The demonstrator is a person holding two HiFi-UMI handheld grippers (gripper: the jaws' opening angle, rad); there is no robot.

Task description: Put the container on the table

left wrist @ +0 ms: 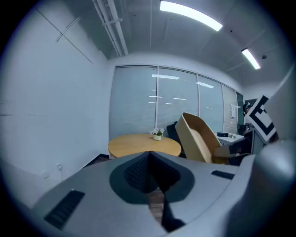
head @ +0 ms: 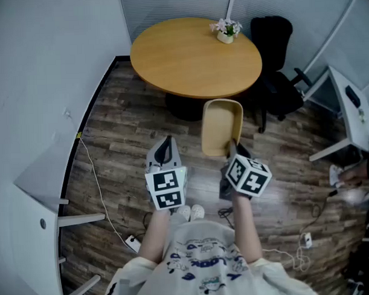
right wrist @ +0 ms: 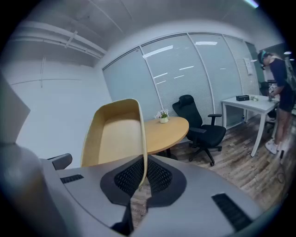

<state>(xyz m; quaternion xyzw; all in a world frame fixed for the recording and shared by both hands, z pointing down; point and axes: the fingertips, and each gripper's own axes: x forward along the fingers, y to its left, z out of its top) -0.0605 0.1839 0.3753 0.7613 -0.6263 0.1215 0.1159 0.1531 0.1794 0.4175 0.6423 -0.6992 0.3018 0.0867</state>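
Container (right wrist: 115, 134) status, please: where is it, and how do you rate it?

I have it in the air, standing up from the right gripper (right wrist: 141, 178). Those fingers are clamped on one thin side wall near its lower end. It looks to me like a light, stiff tan tub with smooth walls, so it is probably slippery in a pinch this narrow. The long body rises well above the fingers, so I expect it to want to swing.

Would you take hold elsewhere?

I judge the rim the only sensible hold, since the walls look too far apart for these fingers to span. I'd just move gently.

And your arms?

Both forearms reach forward in the head view. The left gripper (left wrist: 150, 178) rides just beside the right, its fingers pressed together on nothing. The round table (head: 193, 56) lies beyond the fingertips, apart from the container. A small flower pot (head: 226, 31) sits at its far edge, so the near side looks free for the set-down.
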